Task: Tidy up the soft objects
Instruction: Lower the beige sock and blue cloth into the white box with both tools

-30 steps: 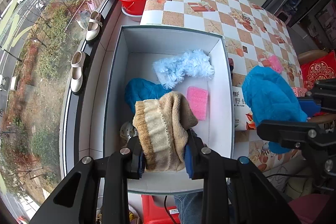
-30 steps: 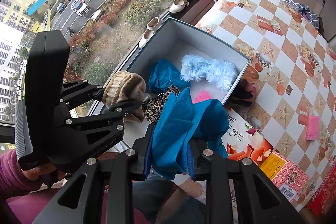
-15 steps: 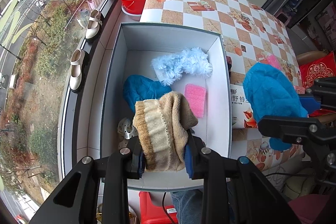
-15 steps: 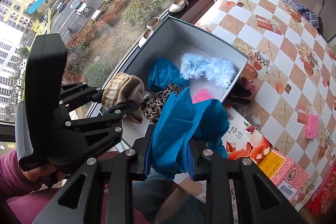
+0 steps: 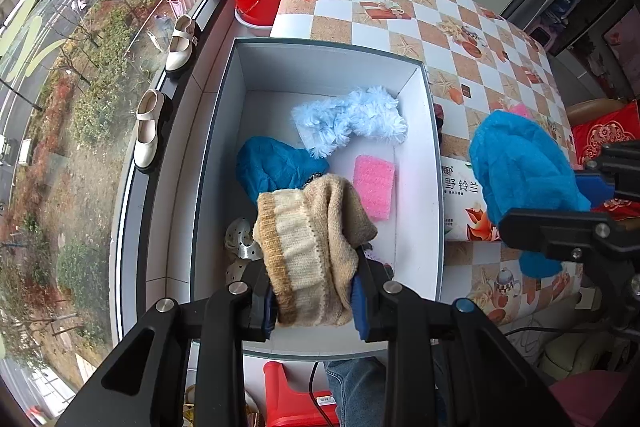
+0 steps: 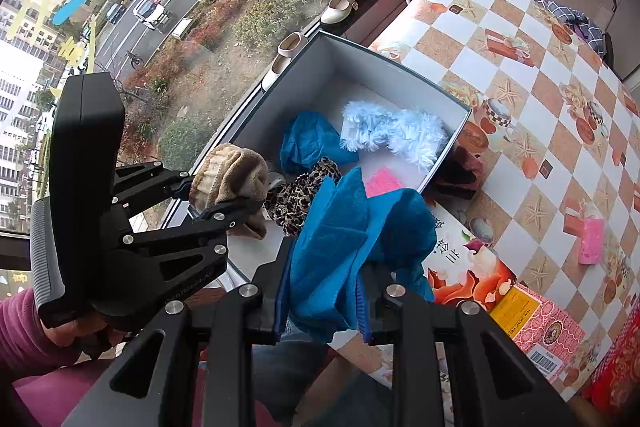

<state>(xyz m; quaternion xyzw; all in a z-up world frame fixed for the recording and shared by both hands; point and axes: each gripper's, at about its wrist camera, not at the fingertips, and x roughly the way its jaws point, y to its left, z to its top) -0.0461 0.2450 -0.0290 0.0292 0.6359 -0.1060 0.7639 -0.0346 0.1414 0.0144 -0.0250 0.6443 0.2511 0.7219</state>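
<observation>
left wrist view: checkered table (image 5: 400, 27) upper right
box: grey open cardboard box (image 5: 320, 55), centre
right gripper (image 6: 320, 303): clamped on blue towel cloth (image 6: 340, 247), lower centre
left gripper (image 5: 312, 299): clamped on beige knitted hat (image 5: 308, 247), above box

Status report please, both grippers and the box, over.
Left hand-held gripper shut on beige knit sock above box. Right hand-held gripper shut on blue cloth. Nothing blocking the box.

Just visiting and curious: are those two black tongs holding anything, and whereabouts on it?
Left tongs pinch the beige knitted hat at its ribbed end; right tongs clamp the bunched blue fuzzy cloth at its lower folds.
</observation>
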